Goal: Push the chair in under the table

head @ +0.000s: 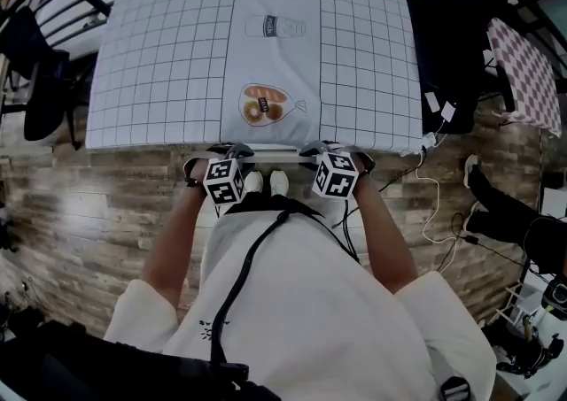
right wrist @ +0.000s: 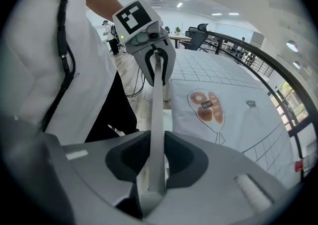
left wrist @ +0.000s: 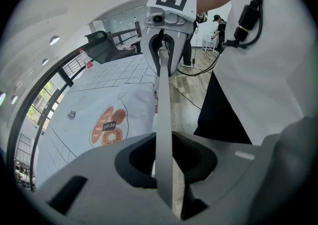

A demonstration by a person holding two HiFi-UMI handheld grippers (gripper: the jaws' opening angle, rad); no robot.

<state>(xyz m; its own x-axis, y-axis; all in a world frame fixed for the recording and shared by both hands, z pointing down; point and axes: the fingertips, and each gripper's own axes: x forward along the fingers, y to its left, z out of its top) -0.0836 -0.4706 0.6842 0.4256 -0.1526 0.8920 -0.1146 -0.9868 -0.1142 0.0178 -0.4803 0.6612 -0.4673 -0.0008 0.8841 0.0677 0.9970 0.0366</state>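
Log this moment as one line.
left claw: shut on chair rail | right claw: shut on chair rail | rail: along tablecloth's near edge | seat: not visible

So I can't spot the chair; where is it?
In the head view its pale top rail lies along the table's near edge, held by the left hand-held gripper and right hand-held gripper.

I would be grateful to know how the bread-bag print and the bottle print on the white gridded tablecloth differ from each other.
The brown-and-orange bread-bag print is filled with colour; the bottle print is a pale outline with a dark label. The bread-bag print lies by the cloth's near edge, just beyond the grey chair rail; the bottle print lies farther up the table. Both sit on the plain centre strip of the white gridded tablecloth.
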